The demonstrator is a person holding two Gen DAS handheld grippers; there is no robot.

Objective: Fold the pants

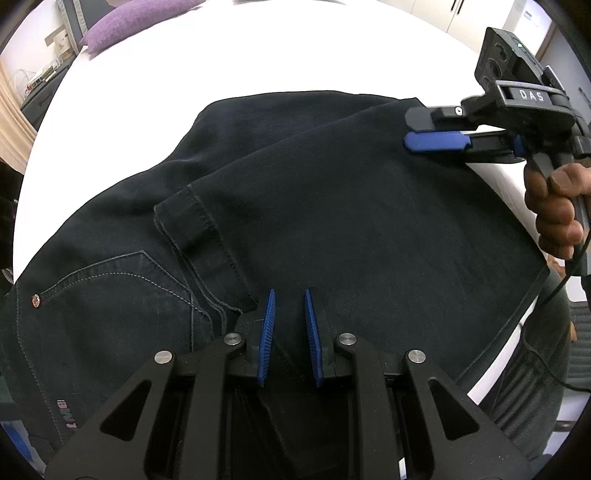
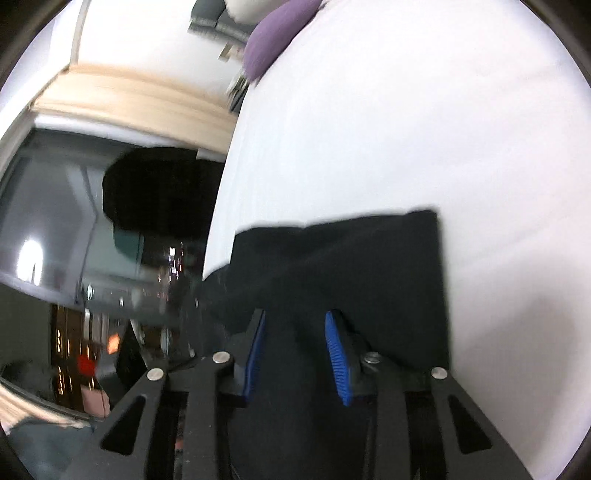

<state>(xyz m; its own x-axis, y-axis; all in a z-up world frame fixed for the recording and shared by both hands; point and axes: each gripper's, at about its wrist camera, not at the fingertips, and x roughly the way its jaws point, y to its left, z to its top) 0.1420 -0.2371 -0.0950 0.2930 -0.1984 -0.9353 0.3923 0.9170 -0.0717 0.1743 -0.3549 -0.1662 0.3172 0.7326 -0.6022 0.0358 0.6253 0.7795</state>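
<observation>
White bedding (image 1: 258, 48) fills the background of both wrist views, with a purple pillow (image 1: 136, 20) seen at about eleven o'clock in the left wrist view and near twelve o'clock in the right wrist view. Dark pants (image 1: 295, 206) are spread across the white surface, taking up the middle and lower part of the left wrist view; a stitched back pocket (image 1: 122, 288) with a small metal rivet (image 1: 36, 300) is seen at about eight o'clock, and a folded-over layer with a seamed edge is laid across the centre toward four o'clock.

At six o'clock in that view the left gripper (image 1: 289, 295) is pointed steeply down at the cloth, its blue pads (image 1: 269, 332) drawn close with only a narrow gap; dark fabric is seen between them, though whether it is actually pinched cannot be told.

At two o'clock the right gripper (image 1: 410, 129) is seen side-on, held by a hand (image 1: 554, 210) at three o'clock, its fingertips over the far corner of the pants. In the blurred right wrist view the right gripper's jaws are seen partly apart, with dark cloth lying between the blue pads (image 2: 338, 358) and not visibly pressed by them
</observation>
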